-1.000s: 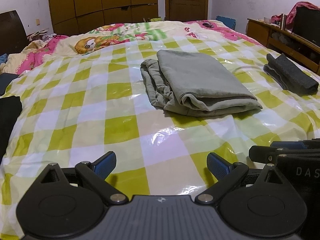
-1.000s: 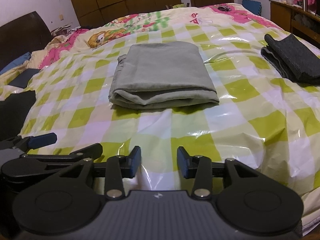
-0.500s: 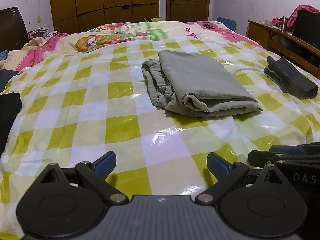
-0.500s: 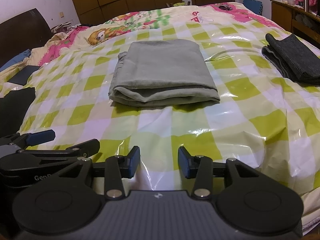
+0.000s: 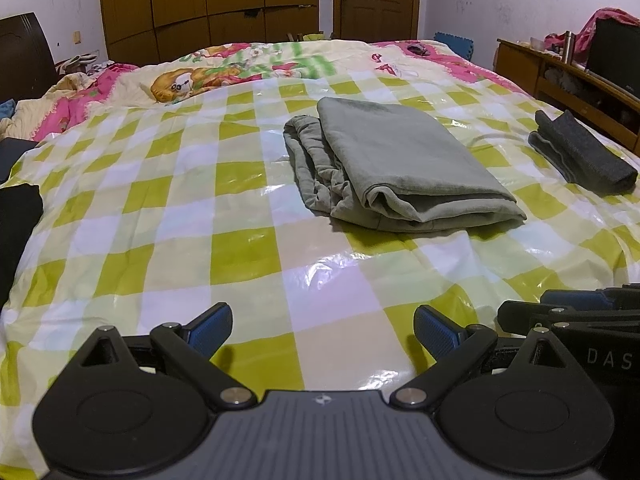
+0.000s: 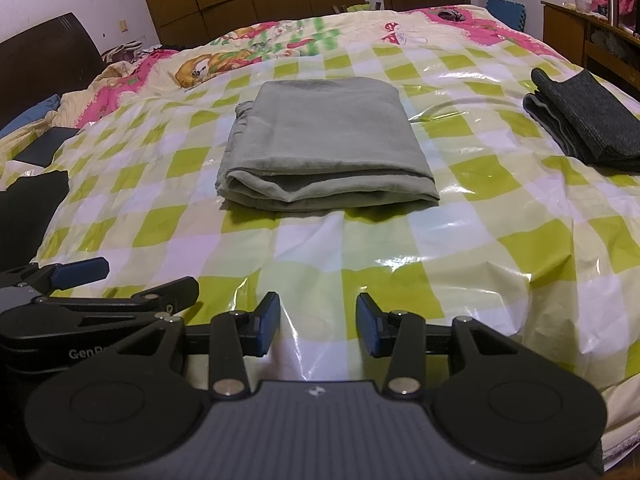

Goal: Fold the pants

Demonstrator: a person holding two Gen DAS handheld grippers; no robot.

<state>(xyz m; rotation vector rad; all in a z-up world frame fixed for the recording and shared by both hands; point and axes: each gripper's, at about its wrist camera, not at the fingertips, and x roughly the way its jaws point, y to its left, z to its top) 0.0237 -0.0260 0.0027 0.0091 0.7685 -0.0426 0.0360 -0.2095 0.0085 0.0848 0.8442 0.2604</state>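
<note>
The grey-green pants (image 6: pixel 328 140) were seen folded into a thick rectangle on the bed, straight ahead of the right gripper (image 6: pixel 318 330) and ahead and slightly to the right of the left gripper (image 5: pixel 323 334). Their bunched waistband end was turned toward the left gripper's side. Neither gripper was touching them; both were held low over the near edge of the bed, side by side, well apart from the pants. Both grippers were found open, with nothing between the blue pads (image 5: pixel 434 332). A checked plastic sheet (image 6: pixel 480 248) was spread under the pants. A folded dark garment (image 6: pixel 588 120) was lying farther to the right of both grippers, and a cartoon-print quilt (image 5: pixel 240 72) was seen beyond the pants.
</note>
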